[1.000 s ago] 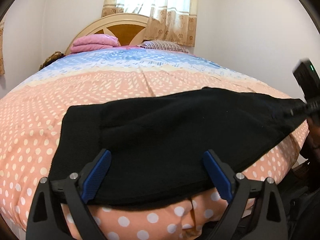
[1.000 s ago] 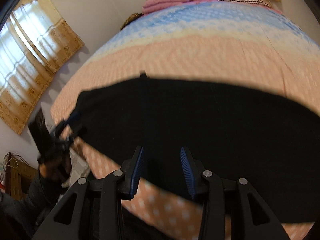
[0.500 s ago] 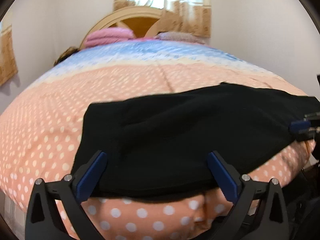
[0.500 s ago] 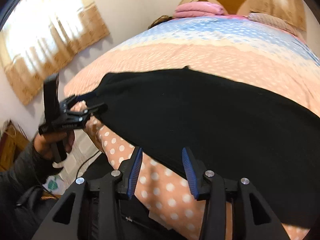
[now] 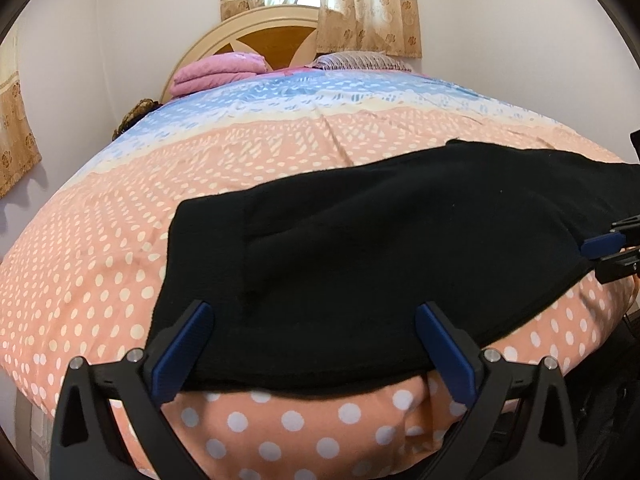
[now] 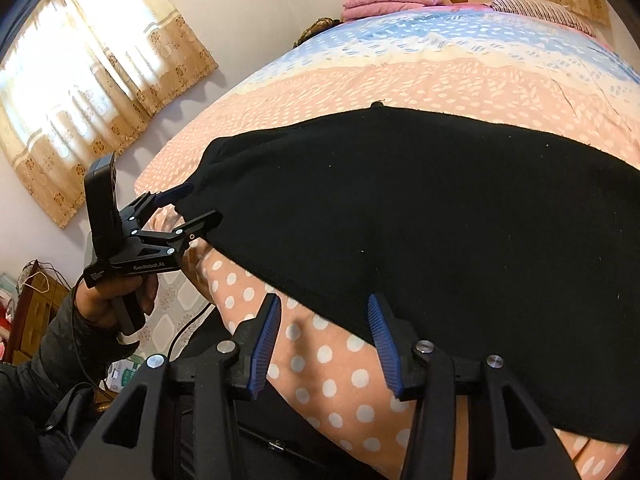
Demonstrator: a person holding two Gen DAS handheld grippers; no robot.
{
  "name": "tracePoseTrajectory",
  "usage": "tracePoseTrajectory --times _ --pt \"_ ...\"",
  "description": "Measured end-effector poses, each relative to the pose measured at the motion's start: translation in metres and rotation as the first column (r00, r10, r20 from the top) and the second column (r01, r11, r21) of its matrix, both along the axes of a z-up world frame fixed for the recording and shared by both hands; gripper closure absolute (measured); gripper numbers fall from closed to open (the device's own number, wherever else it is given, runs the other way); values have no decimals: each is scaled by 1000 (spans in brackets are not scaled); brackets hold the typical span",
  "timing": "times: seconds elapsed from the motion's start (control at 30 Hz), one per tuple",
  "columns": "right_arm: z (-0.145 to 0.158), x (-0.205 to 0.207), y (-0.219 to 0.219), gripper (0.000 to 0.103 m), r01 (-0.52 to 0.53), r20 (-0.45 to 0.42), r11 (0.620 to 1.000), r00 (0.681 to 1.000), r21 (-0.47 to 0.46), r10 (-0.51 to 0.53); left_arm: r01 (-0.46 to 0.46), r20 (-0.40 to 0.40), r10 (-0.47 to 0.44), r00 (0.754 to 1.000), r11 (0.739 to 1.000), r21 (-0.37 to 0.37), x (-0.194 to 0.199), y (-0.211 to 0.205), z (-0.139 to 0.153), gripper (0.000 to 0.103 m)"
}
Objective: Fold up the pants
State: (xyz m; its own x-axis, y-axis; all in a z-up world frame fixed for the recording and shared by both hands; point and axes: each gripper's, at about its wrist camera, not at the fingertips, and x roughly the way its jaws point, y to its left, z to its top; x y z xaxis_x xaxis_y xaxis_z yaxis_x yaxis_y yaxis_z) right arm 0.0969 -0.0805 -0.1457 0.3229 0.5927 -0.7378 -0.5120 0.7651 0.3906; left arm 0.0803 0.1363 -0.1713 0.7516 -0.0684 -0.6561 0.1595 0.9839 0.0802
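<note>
Black pants lie flat across the near part of the polka-dot bedspread. In the left wrist view my left gripper stands wide open, and the pants' near hem runs between its blue pads without being pinched. My right gripper shows at the right edge of that view, at the other end of the pants. In the right wrist view the right gripper has its jaws opening; the pants hem lies just at its tips, unpressed. A hand holds the left gripper open around the pants' far-left corner.
Folded pink bedding and a striped pillow lie by the headboard. Curtains hang on the left wall. A cable and clutter lie on the floor beside the bed's near edge.
The left view has swung left, so the pants sit further right in it. The right gripper dropped towards the bed's near edge, rolled a little, and its jaws stand slightly wider.
</note>
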Motion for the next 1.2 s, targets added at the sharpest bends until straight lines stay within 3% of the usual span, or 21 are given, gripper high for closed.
tracePoseTrajectory --times 0.13,0.37,0.43,0.57,0.67,0.77,0.87,0.93,1.03,1.2 --pt "12 -5 -10 56 30 40 999 999 -12 -29 -28 -26 28 999 1000 -8 0 3 8 0" --pt "34 -11 -64 55 152 146 987 979 -58 -143 -21 21 22 1000 999 -34 0 -9 34 0" --pt "33 -9 -82 55 205 142 976 971 -71 -194 4 21 -4 1000 999 -32 5 -20 35 0" --pt "12 2 -111 54 284 47 954 959 -100 -281 39 -4 -39 999 999 -27 16 -42 30 0" --pt "14 -2 -123 54 289 57 956 956 -48 -287 63 -36 -65 997 997 -33 23 -58 23 0" --pt "35 -16 -145 54 335 141 942 933 -5 -331 88 -50 -89 995 996 -19 26 -75 19 0" --pt "60 -32 -191 54 420 219 907 882 41 -418 93 -48 -94 994 995 -20 27 -86 18 0" --pt "74 -43 -231 54 505 261 861 825 58 -501 94 -50 -95 994 995 -22 24 -90 16 0" --pt "91 -70 -313 54 658 283 746 700 98 -655 81 -30 -81 996 997 -1 19 -89 15 0" --pt "94 -106 -424 54 826 216 537 500 173 -839 -17 -14 17 1000 1000 -1 22 -63 18 0"
